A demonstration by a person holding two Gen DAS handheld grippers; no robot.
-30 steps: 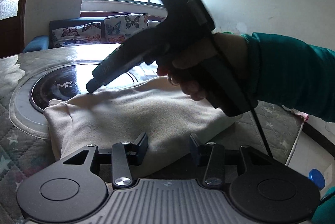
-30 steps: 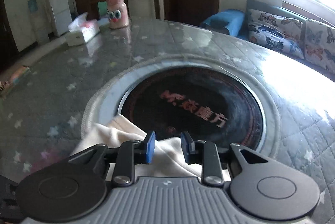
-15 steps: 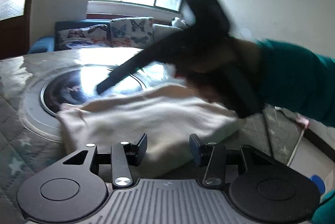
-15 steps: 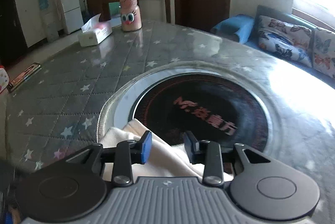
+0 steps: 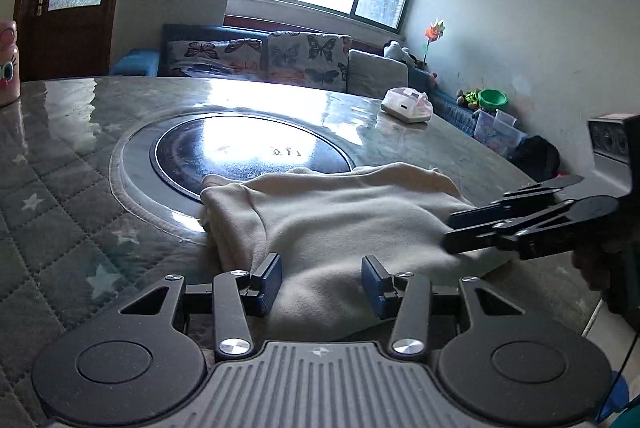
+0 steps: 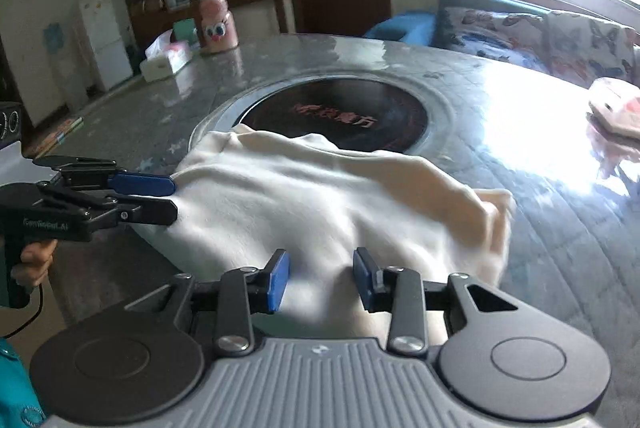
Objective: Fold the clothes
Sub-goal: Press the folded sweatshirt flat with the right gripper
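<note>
One cream garment (image 5: 352,216) lies folded on my tabletop (image 5: 60,187), its far edge overlapping the rim of the round dark inset (image 5: 256,151) in the middle. I count two grippers. My left gripper (image 5: 321,282) sits at the garment's near edge, jaws parted about halfway with cloth between them, though I see no pad pressing it. My right gripper (image 6: 320,278) is at the opposite near edge, jaws a little narrower and likewise spread over the fabric without pinching it. Each shows in the other's view: the left (image 6: 174,197) at the garment's left side, the right (image 5: 450,232) at its right side.

For containers, one tissue box (image 6: 166,61) with tissue sticking out stands at the far side beside one pink cartoon-eyed bottle (image 6: 218,23). A second pale pack (image 5: 406,103) lies far right. Off the tabletop, a clear bin (image 5: 496,135) holds small coloured things I cannot make out. Nothing lies on the garment.
</note>
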